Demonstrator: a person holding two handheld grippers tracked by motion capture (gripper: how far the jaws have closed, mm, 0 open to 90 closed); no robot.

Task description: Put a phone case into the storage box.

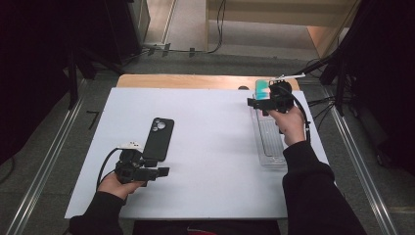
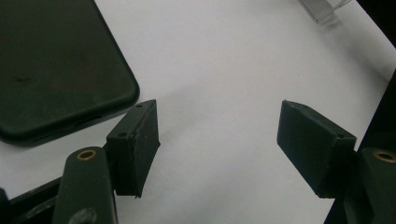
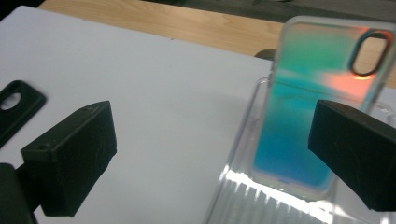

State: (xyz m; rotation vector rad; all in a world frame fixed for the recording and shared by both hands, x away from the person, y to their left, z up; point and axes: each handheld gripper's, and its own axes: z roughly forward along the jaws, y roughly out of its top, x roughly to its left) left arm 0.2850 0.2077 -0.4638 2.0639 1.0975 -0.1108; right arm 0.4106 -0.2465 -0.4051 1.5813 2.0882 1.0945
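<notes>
High view, black phone case (image 1: 158, 138): lay flat on the white sheet (image 1: 205, 147) covering the bench (image 1: 195, 81), at about 8 o'clock from the sheet's middle, camera hole away from the person, its near end just beside the left tool.
High view, left tool (image 1: 159, 172): hung low over the sheet by that near end, probably waiting to take the case.
High view, right tool (image 1: 259, 100): was at about 2 o'clock, over the far end of a clear tray (image 1: 270, 142), with a teal case (image 1: 263, 88) upright by it.
Left tool view, left tool (image 2: 219, 140): jaws stood spread, nothing but bare sheet between them; the black phone case (image 2: 56, 70) sat at 10 o'clock, outside the left jaw, unheld.
Right tool view, teal case (image 3: 317, 107): stood on end in the ribbed clear tray (image 3: 243, 186), leaning back, likely slotted so it stays upright.
Right tool view, right tool (image 3: 210, 140): jaws stood spread wide; the right jaw overlapped the teal case's lower edge, but no pinch was visible.
</notes>
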